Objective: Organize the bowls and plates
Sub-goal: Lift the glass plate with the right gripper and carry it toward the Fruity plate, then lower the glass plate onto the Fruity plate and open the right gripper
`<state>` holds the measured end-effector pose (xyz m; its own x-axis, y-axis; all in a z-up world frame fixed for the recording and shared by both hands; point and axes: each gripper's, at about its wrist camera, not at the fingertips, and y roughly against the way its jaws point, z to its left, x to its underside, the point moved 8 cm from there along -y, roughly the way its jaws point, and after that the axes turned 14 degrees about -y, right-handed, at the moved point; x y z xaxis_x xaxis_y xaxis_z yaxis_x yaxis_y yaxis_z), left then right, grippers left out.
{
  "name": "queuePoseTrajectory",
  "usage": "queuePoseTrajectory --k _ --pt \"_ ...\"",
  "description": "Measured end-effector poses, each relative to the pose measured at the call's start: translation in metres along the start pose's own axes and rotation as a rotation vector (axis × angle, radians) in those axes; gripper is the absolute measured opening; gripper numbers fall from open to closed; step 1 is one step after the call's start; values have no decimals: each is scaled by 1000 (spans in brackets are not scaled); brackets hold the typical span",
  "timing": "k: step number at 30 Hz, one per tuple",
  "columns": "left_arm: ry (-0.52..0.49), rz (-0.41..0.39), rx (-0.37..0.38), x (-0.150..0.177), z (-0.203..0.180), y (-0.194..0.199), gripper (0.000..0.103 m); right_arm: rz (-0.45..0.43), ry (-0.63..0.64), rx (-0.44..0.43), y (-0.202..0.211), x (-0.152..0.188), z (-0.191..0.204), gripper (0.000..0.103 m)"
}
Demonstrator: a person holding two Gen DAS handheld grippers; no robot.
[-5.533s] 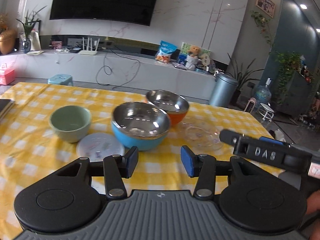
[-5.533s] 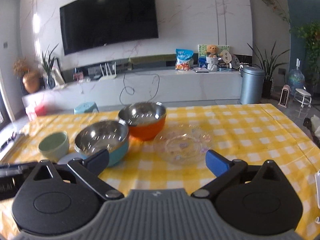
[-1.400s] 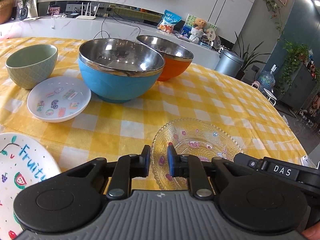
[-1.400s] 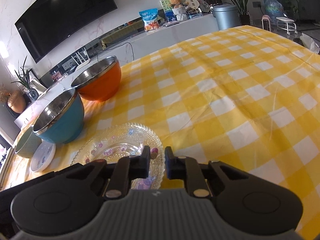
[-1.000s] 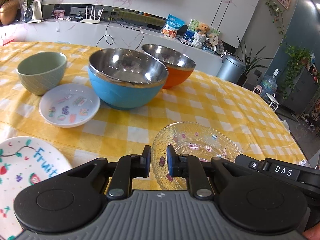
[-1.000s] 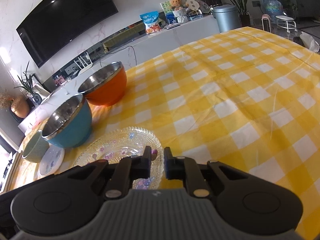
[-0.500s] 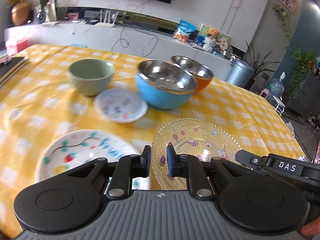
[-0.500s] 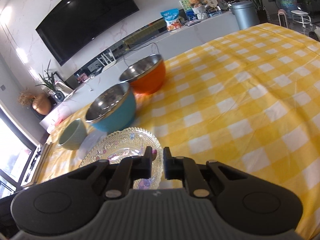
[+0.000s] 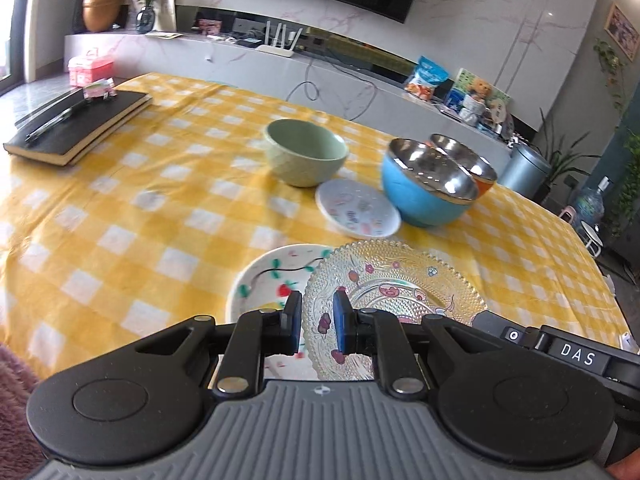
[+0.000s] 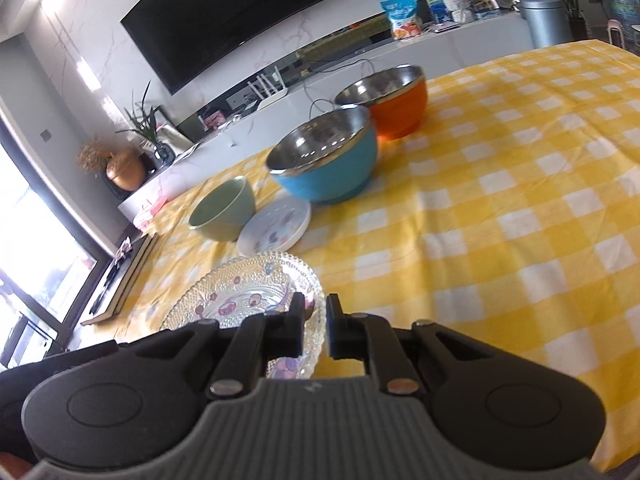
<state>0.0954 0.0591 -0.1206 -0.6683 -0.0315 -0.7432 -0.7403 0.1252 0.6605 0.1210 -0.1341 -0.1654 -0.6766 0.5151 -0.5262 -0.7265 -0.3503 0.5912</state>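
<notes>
Glass, clear and beaded at the rim with small painted motifs, makes up the plate [image 9: 394, 280] that is gripped on two sides. Its left edge is clamped between the nearly closed blue pads of the left gripper [image 9: 316, 322], and its right edge is pinched between the narrowly parted fingers of the right gripper [image 10: 315, 326]. The glass plate [image 10: 244, 292] is seen above the yellow checked tablecloth [image 9: 132, 216], and its left part overlaps a white plate with painted fruit [image 9: 266, 284]; whether the two are touching cannot be told. Just beyond the glass plate lies a small white saucer with coloured stickers [image 9: 357, 213]. Beyond the saucer and to its left stands a green bowl [image 9: 306, 152]; to the saucer's right stands a blue bowl with a steel lining [image 9: 428, 182], and an orange steel-lined bowl [image 10: 386, 100] sits just behind the blue one. Far to the left of the glass plate, at the table's edge, a black notebook [image 9: 78, 124] with a pen on it is seen.
</notes>
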Motion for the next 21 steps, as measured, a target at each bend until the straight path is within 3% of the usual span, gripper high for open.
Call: queuePoseTrajectory --k 12,21 --pt "50 13 -49 13 32 -13 18 48 77 27 -34 21 21 9" --pt "19 1 -68 12 33 -22 18 33 104 50 -49 20 23 10"
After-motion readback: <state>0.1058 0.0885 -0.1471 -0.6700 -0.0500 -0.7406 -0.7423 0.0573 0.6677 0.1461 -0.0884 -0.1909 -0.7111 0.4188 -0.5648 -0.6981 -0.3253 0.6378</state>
